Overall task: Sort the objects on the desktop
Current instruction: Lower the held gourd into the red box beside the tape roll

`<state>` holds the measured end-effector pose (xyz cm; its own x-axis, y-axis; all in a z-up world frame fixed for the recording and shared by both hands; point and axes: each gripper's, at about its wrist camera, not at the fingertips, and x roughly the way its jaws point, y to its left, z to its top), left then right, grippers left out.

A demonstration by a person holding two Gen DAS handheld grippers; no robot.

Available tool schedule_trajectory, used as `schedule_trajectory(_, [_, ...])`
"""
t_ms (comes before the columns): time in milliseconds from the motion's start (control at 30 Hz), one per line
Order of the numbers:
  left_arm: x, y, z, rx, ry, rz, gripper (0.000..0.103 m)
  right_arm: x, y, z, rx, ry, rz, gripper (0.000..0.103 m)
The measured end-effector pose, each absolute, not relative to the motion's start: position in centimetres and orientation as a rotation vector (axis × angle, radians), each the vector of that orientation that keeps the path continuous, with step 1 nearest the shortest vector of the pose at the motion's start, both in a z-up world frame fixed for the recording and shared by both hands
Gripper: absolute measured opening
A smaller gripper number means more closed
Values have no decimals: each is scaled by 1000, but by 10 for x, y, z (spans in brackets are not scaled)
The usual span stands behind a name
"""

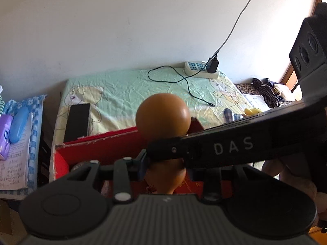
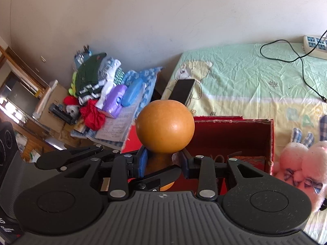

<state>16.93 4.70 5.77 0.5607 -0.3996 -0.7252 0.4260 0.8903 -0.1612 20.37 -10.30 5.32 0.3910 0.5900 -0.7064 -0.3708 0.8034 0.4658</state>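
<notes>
Both of your grippers meet on the orange gourd (image 2: 165, 129), which stands upright over the near left corner of the red box (image 2: 253, 134). Your right gripper (image 2: 163, 164) has its blue-padded fingers (image 2: 143, 161) closed on the gourd's narrow neck, just under the round top bulb. Your left gripper (image 1: 166, 168) also has its fingers pressed against the gourd (image 1: 162, 120), lower down on the neck, though the right gripper's black arm crosses in front and hides part of the contact. The red box (image 1: 106, 149) sits open on the bed (image 2: 245, 77), which is covered with a green bear-print sheet. Beyond the box's far left corner lies a black phone (image 1: 77, 122). To the right of the box rests a pink plush toy (image 2: 300, 163). Far behind the box, by the wall, is a white power strip (image 1: 201, 70) with a black cable (image 1: 184, 81) trailing toward the box.
</notes>
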Motion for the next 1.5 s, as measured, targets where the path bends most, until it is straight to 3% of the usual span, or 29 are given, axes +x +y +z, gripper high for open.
schedule_trajectory(400, [212, 67, -36, 13, 1126, -459, 41, 241, -56, -29, 161, 1261, 613, 31])
schedule_trajectory(867, [244, 69, -86, 30, 1380, -424, 43, 266, -40, -80, 140, 1471, 645, 31])
schedule_trajectory(1500, [241, 61, -89, 96, 1406, -444, 55, 258, -68, -73, 195, 1456, 614, 32])
